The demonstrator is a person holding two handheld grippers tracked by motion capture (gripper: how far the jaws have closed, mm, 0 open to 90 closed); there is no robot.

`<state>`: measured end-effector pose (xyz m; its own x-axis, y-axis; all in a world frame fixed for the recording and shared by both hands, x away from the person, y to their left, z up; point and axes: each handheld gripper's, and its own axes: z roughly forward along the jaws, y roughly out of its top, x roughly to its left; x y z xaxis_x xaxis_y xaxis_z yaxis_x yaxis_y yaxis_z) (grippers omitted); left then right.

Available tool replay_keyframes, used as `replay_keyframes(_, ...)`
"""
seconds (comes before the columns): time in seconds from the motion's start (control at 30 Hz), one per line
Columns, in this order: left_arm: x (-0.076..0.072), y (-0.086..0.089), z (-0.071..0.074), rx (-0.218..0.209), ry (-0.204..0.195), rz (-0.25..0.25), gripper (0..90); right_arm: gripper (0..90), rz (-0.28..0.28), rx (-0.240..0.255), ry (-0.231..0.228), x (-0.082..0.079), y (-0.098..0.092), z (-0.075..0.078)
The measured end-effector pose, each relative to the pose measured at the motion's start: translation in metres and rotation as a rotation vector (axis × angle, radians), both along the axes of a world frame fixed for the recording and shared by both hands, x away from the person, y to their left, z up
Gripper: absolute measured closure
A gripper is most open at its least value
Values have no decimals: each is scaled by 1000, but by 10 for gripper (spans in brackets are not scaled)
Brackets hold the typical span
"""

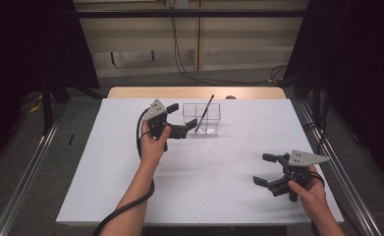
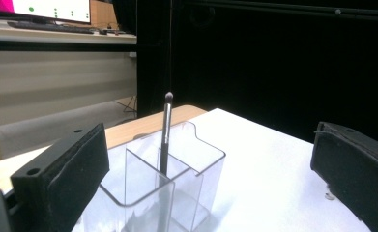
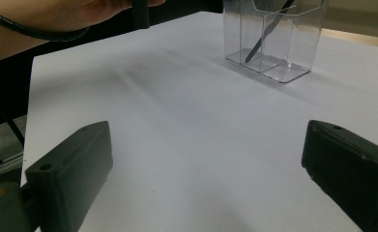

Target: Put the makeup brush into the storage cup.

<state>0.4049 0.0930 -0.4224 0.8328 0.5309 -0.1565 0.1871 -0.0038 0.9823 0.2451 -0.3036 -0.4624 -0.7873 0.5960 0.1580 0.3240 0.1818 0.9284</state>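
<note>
Right gripper [image 1: 267, 169] well apart from organizer [image 1: 202, 119], brush [image 1: 205, 113]

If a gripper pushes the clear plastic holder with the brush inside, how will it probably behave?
The holder looks thin-walled and nearly empty, so probably light; it would likely slide on the smooth white table. The brush leans high above the rim, so it may rattle or swing.

Lab-type recording space indicated. Table [image 1: 106, 196] covered with plain white sheet, flanked by metal rails [image 1: 22, 182] on grey floor. Black curtains [image 1: 27, 44] hung at both sides. Cables [image 1: 189, 73] trailed along back wall. Monitor [image 2: 41, 7] and keyboard [image 2: 46, 26] seen on desk in left gripper view.
</note>
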Motion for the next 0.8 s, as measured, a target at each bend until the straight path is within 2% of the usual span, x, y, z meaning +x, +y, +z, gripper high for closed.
replay_keyframes(0.47,-14,12,-3,13,4,-44,0,40,-3,-6,-6,0,0,0)
replay_keyframes(0.5,-15,13,-3,2,2,-52,0,40,-3,-6,-7,0,0,0)
replay_keyframes(0.57,-16,15,-4,19,-2,-57,0,40,-3,-5,-7,0,0,0)
replay_keyframes(0.8,-20,21,-13,24,12,-61,0,40,-5,-1,-11,0,-1,1)
